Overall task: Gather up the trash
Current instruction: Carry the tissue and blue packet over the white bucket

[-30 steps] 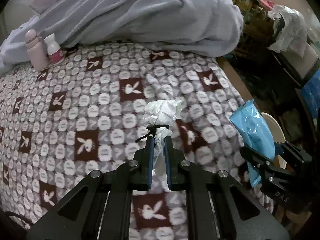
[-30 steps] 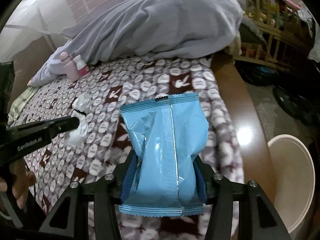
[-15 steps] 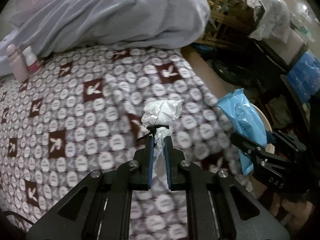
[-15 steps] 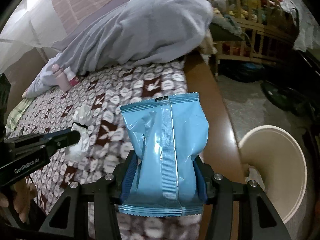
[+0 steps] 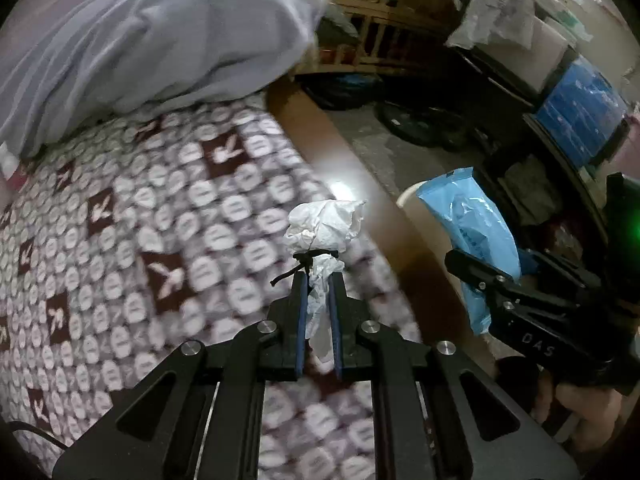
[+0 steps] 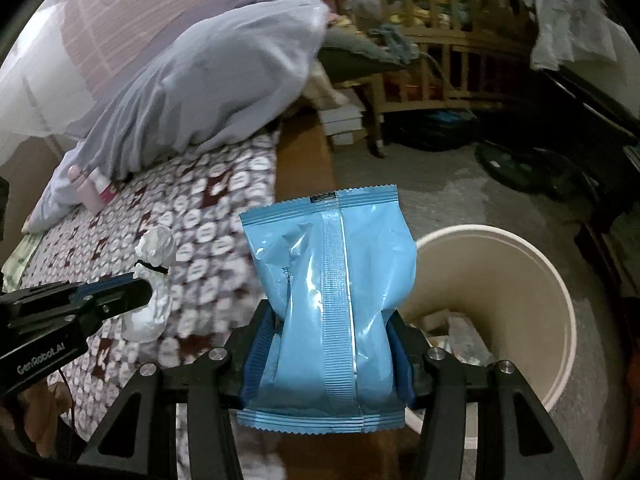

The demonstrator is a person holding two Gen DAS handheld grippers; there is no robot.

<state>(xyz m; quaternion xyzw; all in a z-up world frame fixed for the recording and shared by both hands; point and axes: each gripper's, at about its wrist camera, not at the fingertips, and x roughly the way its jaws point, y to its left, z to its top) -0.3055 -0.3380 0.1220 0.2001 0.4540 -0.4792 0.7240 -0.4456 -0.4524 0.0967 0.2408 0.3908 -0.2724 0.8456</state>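
Tissue wad [image 5: 322, 226] pinched in narrow left gripper [image 5: 319, 280]; blue packet [image 6: 326, 308] clamped in wider right gripper [image 6: 326, 354].

The bin [image 6: 556, 300] stands open-mouthed on the floor just beside the bed edge [image 6: 304, 160]. The packet [image 6: 332, 292] partly overlaps its rim; litter lies inside.

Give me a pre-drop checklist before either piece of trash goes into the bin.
1. Right gripper shut on blue wrapper: ok.
2. Left gripper shut on tied white tissue wad: ok.
3. Bin mouth open, room inside: ok.
4. Wrapper over the bin opening: not ok, it sits left of the near rim.
5. Wad over the bin: not ok, it hangs above the patterned blanket.
6. Grippers apart from each other: ok.
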